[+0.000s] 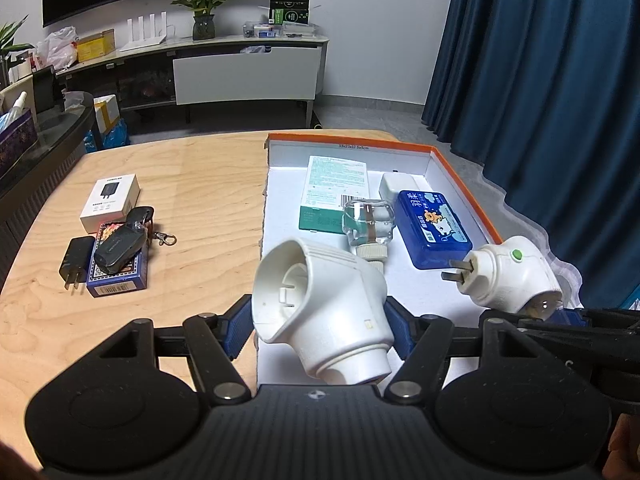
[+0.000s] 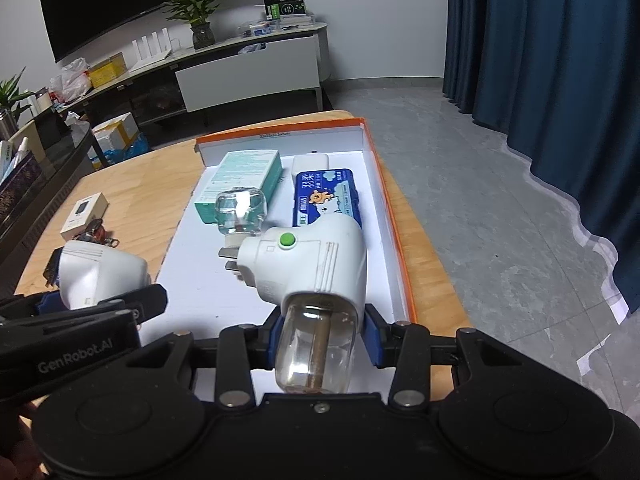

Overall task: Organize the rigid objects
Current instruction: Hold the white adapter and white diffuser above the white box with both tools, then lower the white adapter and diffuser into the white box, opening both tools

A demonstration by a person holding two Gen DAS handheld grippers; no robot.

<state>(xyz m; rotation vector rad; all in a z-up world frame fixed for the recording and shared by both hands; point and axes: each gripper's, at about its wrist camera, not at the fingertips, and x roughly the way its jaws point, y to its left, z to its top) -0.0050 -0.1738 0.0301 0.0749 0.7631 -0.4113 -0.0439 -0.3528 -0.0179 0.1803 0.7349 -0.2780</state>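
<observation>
My left gripper (image 1: 318, 330) is shut on a white plug-in heater shell (image 1: 320, 304), held above the near end of the orange-rimmed white tray (image 1: 468, 184). My right gripper (image 2: 320, 330) is shut on a white plug-in vaporizer with a green button (image 2: 310, 268) and an empty clear bottle (image 2: 316, 350), also above the tray. The vaporizer shows in the left wrist view (image 1: 512, 276), and the shell in the right wrist view (image 2: 98, 272). In the tray lie a clear liquid bottle (image 1: 368, 222), a green-white box (image 1: 334, 194), a blue case (image 1: 434, 228) and a white block (image 1: 400, 186).
On the wooden table (image 1: 200, 184) left of the tray lie a white charger box (image 1: 110, 200), a black plug adapter (image 1: 74, 262), a blue card box (image 1: 116, 278) with a black key fob (image 1: 120, 250) and keys. Blue curtain (image 1: 540, 80) at right.
</observation>
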